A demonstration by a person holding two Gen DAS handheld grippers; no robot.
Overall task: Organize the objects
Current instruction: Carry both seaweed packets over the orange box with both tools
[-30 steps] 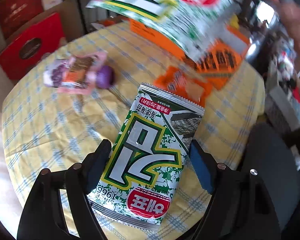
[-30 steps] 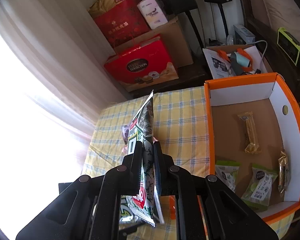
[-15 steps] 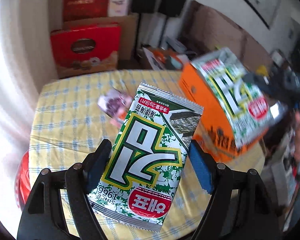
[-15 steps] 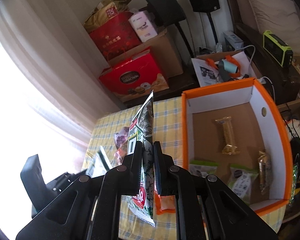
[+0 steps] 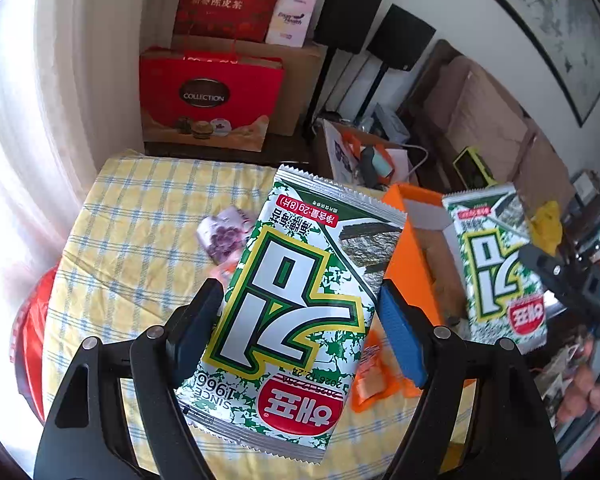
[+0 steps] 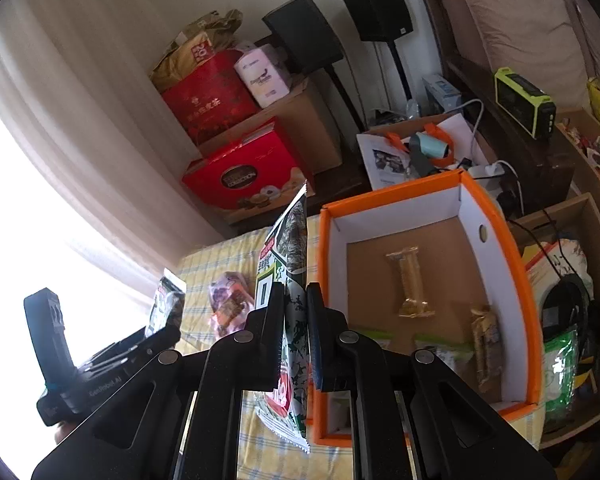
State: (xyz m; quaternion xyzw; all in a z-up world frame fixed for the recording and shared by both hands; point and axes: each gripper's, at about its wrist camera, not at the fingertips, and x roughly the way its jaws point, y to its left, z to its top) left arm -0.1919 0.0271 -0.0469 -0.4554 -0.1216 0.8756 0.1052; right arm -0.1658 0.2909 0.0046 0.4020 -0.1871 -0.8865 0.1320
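While both tongs grip packets, the orange box's point(image 6: 516, 264) rim lies near.

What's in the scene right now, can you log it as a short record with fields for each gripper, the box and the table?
left gripper: shut across the width of a seaweed snack packet, held flat, face up
right gripper: shut on a second seaweed packet, held edge-on, beside the box
orange box: open top, on the table, holding several small wrapped snacks
table: yellow checked cloth, with a purple snack pouch lying on it
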